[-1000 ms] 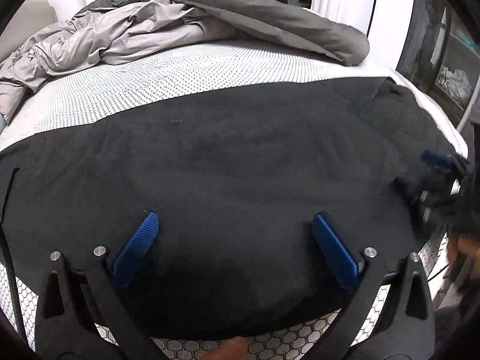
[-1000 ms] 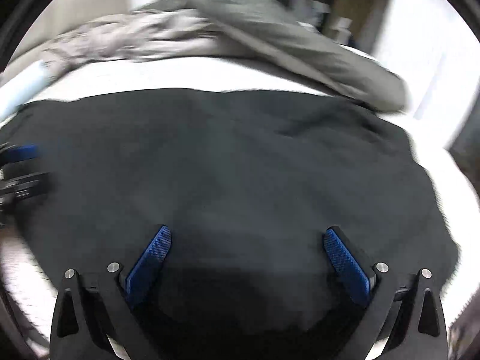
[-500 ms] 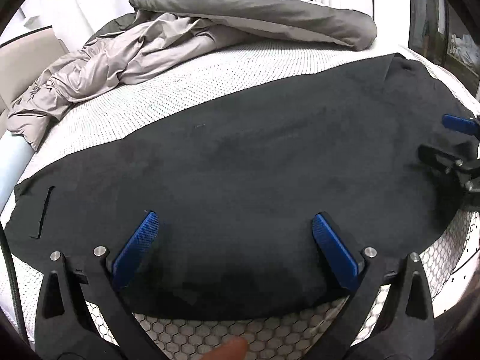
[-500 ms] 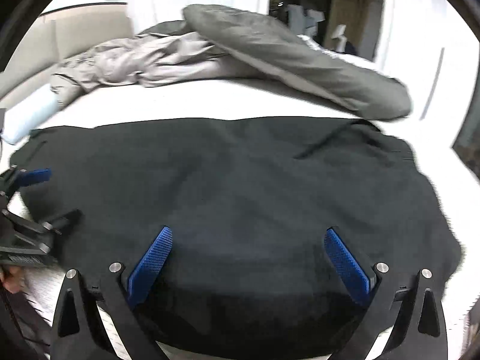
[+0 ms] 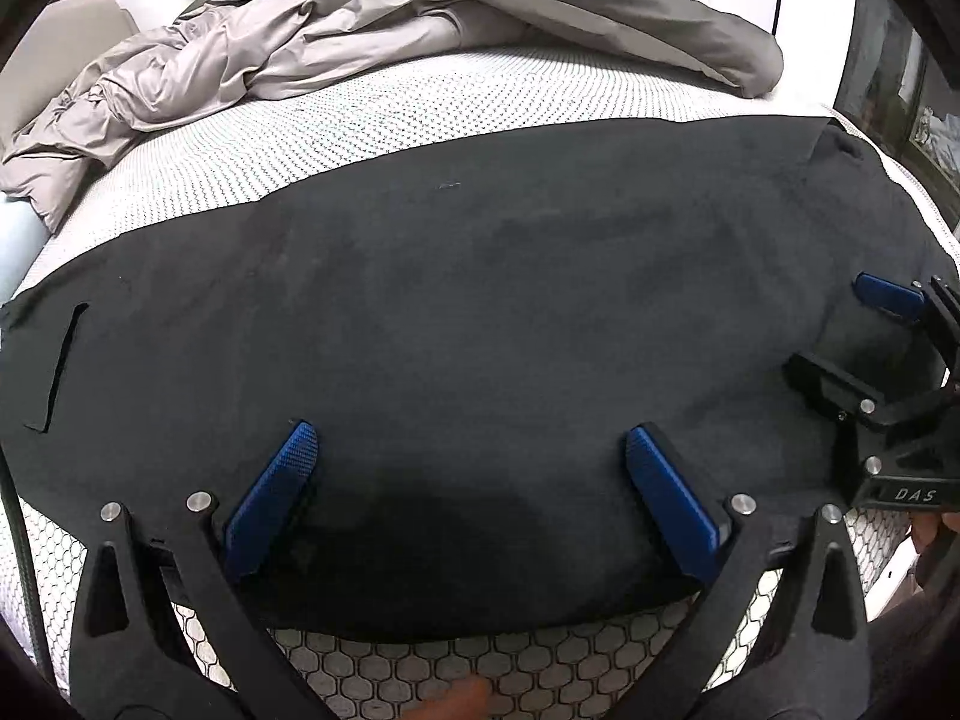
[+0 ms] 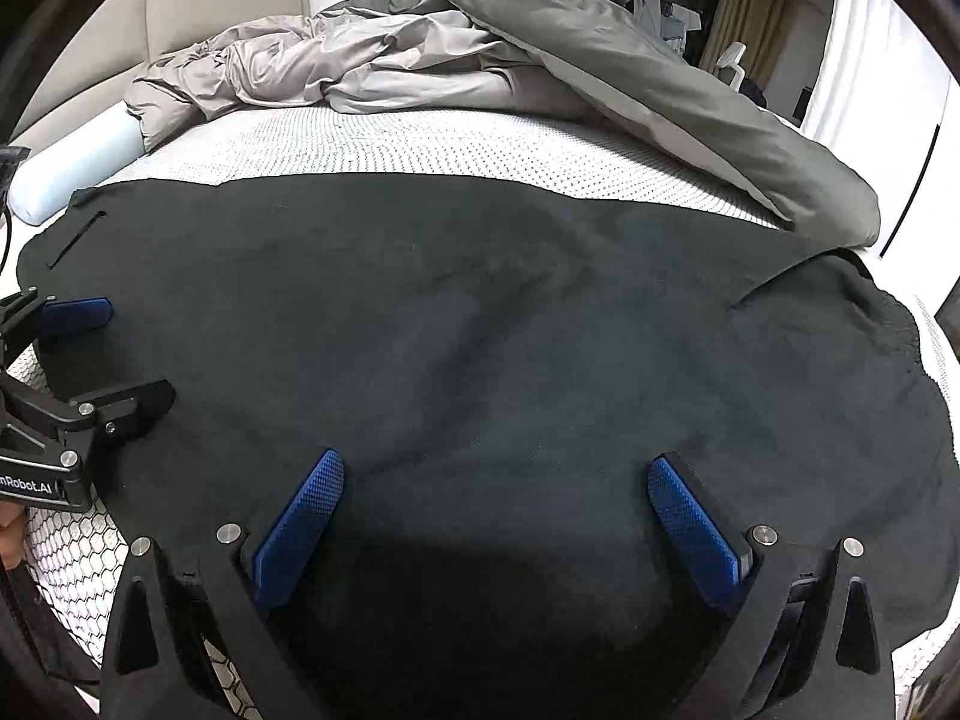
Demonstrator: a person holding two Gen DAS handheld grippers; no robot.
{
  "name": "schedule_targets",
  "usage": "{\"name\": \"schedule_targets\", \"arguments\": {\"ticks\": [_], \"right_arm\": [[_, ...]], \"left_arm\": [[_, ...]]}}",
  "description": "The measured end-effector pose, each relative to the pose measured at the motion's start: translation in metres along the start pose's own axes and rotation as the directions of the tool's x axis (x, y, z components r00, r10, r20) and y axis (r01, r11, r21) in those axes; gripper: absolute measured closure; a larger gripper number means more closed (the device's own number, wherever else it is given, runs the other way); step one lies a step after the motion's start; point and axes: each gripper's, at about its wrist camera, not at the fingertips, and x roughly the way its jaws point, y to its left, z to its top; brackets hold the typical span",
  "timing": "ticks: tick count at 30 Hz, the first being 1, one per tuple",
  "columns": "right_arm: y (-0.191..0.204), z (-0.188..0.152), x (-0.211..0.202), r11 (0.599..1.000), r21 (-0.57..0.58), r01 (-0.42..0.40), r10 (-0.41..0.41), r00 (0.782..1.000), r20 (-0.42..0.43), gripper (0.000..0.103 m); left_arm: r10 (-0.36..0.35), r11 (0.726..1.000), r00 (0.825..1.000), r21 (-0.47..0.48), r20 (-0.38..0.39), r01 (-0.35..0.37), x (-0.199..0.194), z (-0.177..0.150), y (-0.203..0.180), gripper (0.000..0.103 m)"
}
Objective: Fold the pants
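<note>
The left gripper [image 5: 471, 498] hangs over the near hem of the black, soft-knit pants [image 5: 480, 324], its blue-padded fingers [image 5: 270, 498] spread wide and grasping nothing, probably poised to pinch that edge for a fold. At three o'clock in its view, the right gripper [image 6: 495, 531] is likewise released above the cloth. The pants lie flat across the white dotted mattress [image 5: 372, 120], likely smoothed out so they fold cleanly. Beyond, at twelve o'clock, a crumpled grey duvet [image 6: 540, 60] is heaped clear of the working area.
</note>
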Motion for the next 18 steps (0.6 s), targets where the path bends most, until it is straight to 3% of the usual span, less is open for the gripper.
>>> {"name": "schedule_targets", "arguments": {"ticks": [12,18], "right_arm": [[0.004,0.001,-0.001,1.000,-0.001,0.020,-0.020,1.000,-0.019,0.000],[0.002,0.001,0.000,1.000,0.000,0.011,-0.011,1.000,-0.021,0.000]], "left_arm": [[0.018,0.999,1.000,0.035,-0.013,-0.018,0.002,0.003,-0.001,0.000],[0.137,0.990,0.990,-0.028,-0.029,-0.137,0.006,0.007,0.040,0.000]]}}
